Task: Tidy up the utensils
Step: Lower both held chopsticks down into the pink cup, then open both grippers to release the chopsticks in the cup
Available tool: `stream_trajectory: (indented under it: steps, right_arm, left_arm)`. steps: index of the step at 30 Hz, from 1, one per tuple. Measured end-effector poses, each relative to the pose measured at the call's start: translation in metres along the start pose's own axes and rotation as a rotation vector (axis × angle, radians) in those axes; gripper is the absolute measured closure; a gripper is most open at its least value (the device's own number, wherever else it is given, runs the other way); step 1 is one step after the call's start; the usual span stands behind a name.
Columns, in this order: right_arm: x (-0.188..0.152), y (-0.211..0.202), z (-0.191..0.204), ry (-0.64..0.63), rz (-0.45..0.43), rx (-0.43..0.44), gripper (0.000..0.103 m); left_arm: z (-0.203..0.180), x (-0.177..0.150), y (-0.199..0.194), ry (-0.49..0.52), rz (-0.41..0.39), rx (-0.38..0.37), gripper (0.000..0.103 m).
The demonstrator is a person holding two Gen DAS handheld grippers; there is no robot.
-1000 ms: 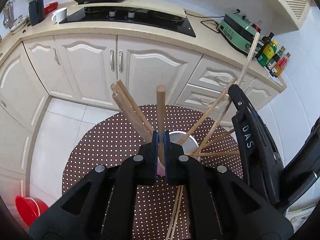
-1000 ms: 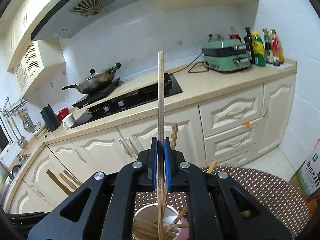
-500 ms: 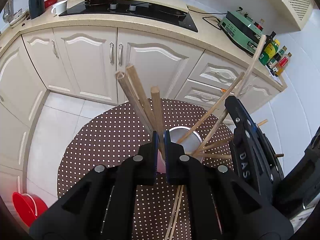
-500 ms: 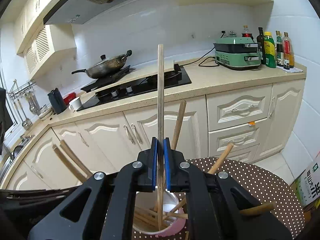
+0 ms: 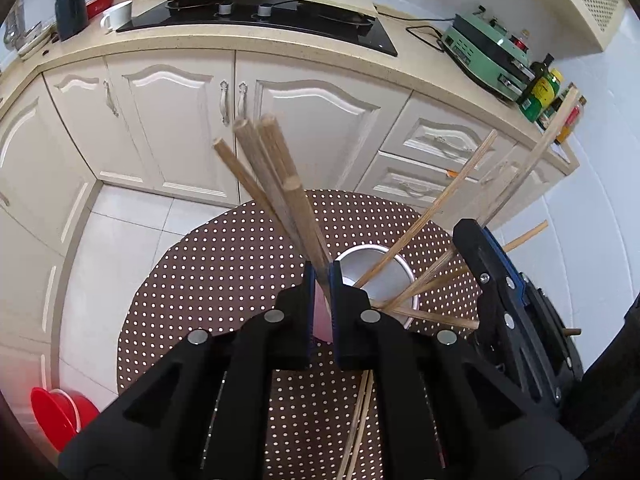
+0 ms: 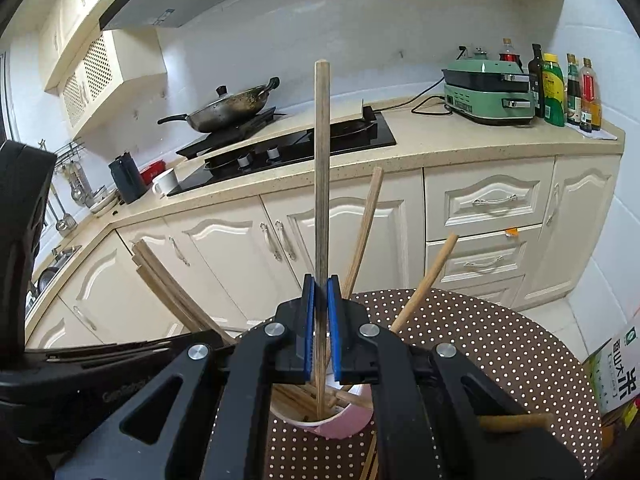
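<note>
Left wrist view: the left gripper (image 5: pixel 321 280) pinches a bundle of chopsticks (image 5: pixel 276 184) over the pink cup (image 5: pixel 376 276), which stands near the middle of the round dotted table (image 5: pixel 224 280); other sticks already lean in the cup. Two thin chopsticks (image 5: pixel 358 420) lie on the table toward its near edge, so sorting seems partly done. The right gripper (image 6: pixel 319 320) is clamped on one upright chopstick (image 6: pixel 321 168), its tip down in the cup. Readable: "GenRobot" on the left gripper's body, and Chinese characters on a box (image 6: pixel 618 376) at the right.
</note>
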State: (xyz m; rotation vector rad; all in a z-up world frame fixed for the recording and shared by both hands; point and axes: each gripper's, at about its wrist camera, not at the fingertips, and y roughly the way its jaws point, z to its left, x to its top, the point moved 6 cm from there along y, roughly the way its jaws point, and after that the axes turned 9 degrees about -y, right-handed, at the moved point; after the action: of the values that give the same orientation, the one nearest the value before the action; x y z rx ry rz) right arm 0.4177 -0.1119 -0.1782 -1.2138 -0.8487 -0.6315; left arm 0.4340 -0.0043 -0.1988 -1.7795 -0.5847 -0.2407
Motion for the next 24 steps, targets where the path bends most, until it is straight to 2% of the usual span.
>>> stream_trajectory:
  steps: [1,6,8,10,14,24]
  right_arm:
    - [0.0,-0.001,0.001,-0.006,0.003,0.002,0.097]
    - [0.001,-0.006,0.002,-0.012,0.011,-0.003,0.096]
    - [0.004,-0.009,0.001,-0.008,0.011,0.0,0.095]
    - [0.006,-0.011,-0.001,0.0,0.015,0.007,0.093]
    - [0.012,-0.017,-0.003,0.007,0.012,0.015,0.091]
    - [0.031,-0.045,-0.005,0.051,-0.034,0.042,0.073]
  left_arm:
    - [-0.001,0.0,0.0,0.011,0.005,0.004,0.094]
    - [0.002,-0.003,-0.004,0.017,0.0,0.026,0.078]
    - [0.003,-0.002,-0.007,0.017,-0.017,0.031,0.063]
    - [0.005,0.0,-0.011,0.012,-0.033,0.024,0.057]
    - [0.002,0.001,-0.018,0.017,-0.045,0.011,0.057]
    - [-0.002,0.004,-0.044,0.021,-0.1,0.0,0.055]
